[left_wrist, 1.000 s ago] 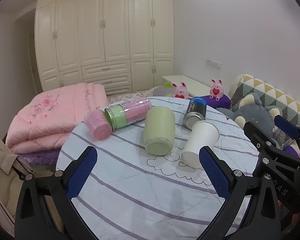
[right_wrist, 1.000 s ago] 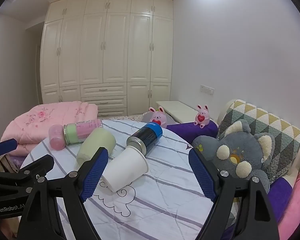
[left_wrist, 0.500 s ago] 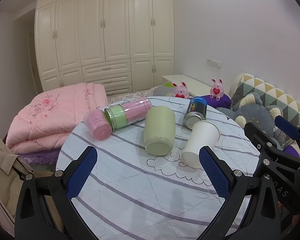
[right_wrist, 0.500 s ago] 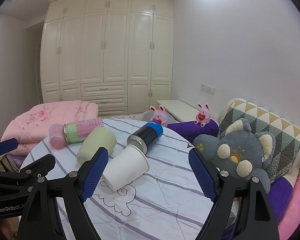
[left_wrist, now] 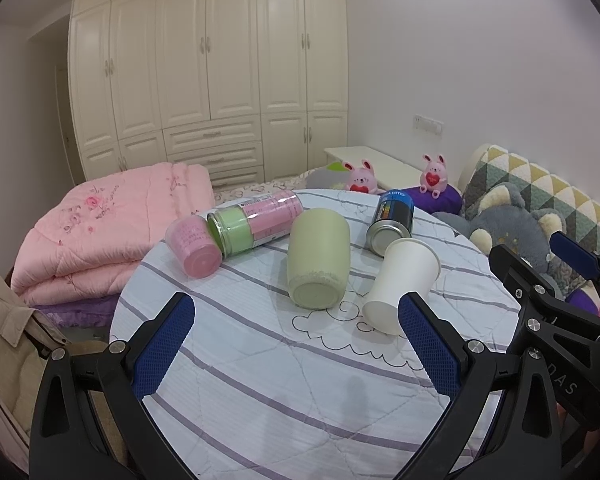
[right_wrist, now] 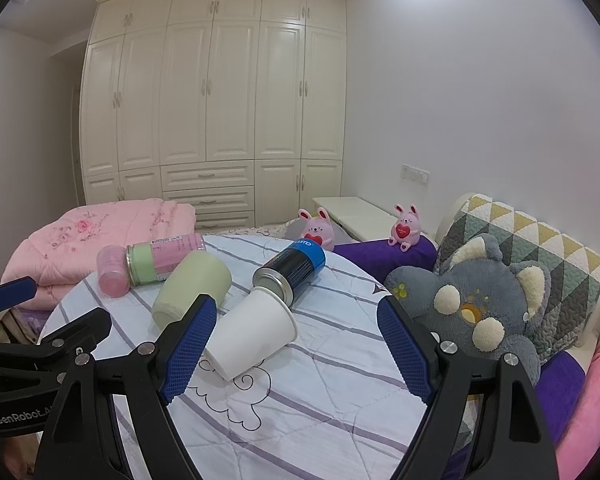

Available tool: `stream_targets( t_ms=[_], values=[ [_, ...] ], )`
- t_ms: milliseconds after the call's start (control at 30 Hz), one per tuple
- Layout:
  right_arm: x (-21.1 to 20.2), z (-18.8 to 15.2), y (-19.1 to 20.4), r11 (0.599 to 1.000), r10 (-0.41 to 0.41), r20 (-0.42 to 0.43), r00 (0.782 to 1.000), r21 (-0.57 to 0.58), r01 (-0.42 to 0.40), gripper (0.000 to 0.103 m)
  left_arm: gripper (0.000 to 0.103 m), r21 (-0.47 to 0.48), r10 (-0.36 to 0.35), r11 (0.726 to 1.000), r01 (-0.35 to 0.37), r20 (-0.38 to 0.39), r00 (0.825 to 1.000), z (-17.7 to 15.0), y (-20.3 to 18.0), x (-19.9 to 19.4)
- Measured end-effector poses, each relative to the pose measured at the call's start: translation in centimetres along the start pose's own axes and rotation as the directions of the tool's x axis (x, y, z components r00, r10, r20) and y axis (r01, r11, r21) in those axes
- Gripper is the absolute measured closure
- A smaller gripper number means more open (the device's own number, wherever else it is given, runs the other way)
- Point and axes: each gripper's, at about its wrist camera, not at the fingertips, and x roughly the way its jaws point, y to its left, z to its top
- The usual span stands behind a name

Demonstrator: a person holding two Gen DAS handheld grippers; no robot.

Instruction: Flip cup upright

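- Evidently unchanged over the last second: white cup point(right_wrist: 252, 330) lies sideways on the table point(left_wrist: 260, 380).
- Left gripper point(left_wrist: 296, 348) and right gripper point(right_wrist: 290, 350): wide open, empty; approach pending.

From my remote seat I see a plain white paper cup point(left_wrist: 400, 284) point(right_wrist: 252, 330) lying on its side on the striped round tabletop, base toward the cameras and open mouth pointing away (rim touching, or just beside, the bottom of a toppled blue-and-black can), its tapered body undented.
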Motion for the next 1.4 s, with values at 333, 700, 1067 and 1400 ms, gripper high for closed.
stream_targets(
  t_ms=[333, 700, 1067, 1400],
  values=[
    [0.0, 0.1, -0.1, 1.000, 0.000, -0.006, 1.000, -0.003, 0.000, 0.019, 0.000, -0.001, -0.001, 1.000, 0.001, -0.003, 1.000, -0.1, 0.0, 0.1],
    [0.1, 0.1, 0.1, 1.000, 0.002, -0.008, 1.000, -0.005, -0.002, 0.019, 0.000, -0.013, -0.003, 1.000, 0.003, -0.019, 1.000, -0.3, 0.3, 0.7],
    [0.9, 0.1, 0.4, 1.000, -0.002, -0.038, 0.999, -0.007, 0.002, 0.019, 0.000, -0.045, -0.032, 0.999, 0.028, -0.078, 0.996, 0.2, 1.0, 2.8],
    [3.8, 0.6, -0.3, 0.997, -0.044, -0.095, 0.994, 0.061, 0.050, 0.019, 0.000, -0.012, -0.034, 0.999, 0.033, -0.117, 0.993, 1.4, 0.3, 5.5]
  ],
)
